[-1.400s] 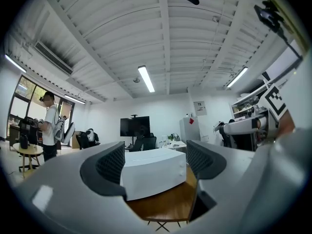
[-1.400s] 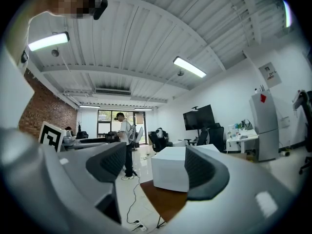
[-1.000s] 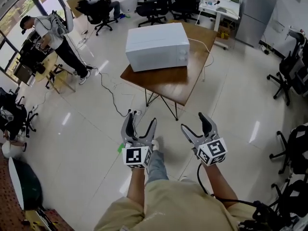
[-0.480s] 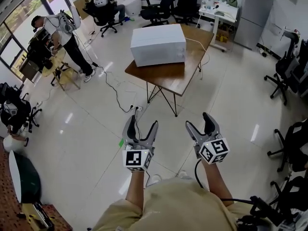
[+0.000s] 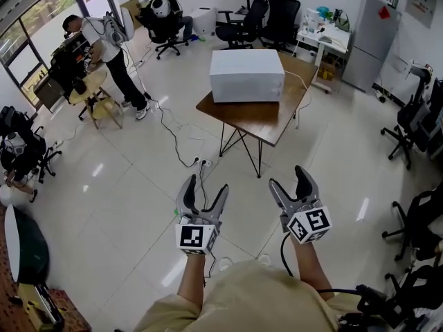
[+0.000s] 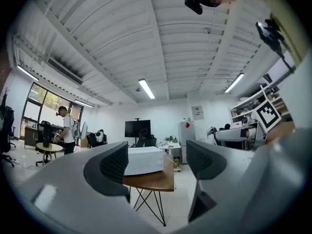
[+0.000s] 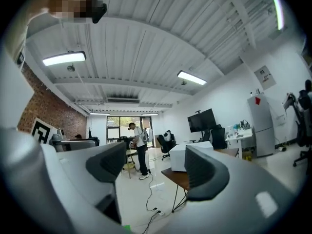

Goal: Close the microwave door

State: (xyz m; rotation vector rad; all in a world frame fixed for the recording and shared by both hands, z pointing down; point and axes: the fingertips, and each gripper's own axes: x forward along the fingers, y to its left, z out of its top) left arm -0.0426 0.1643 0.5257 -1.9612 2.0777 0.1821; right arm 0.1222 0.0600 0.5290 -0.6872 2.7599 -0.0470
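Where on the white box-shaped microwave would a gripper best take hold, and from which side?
Likely its unseen door edge, from beyond the brown wooden table: the white box-shaped microwave shows only plain, broad faces, nothing jaws could span. The left gripper and right gripper are open, far off.
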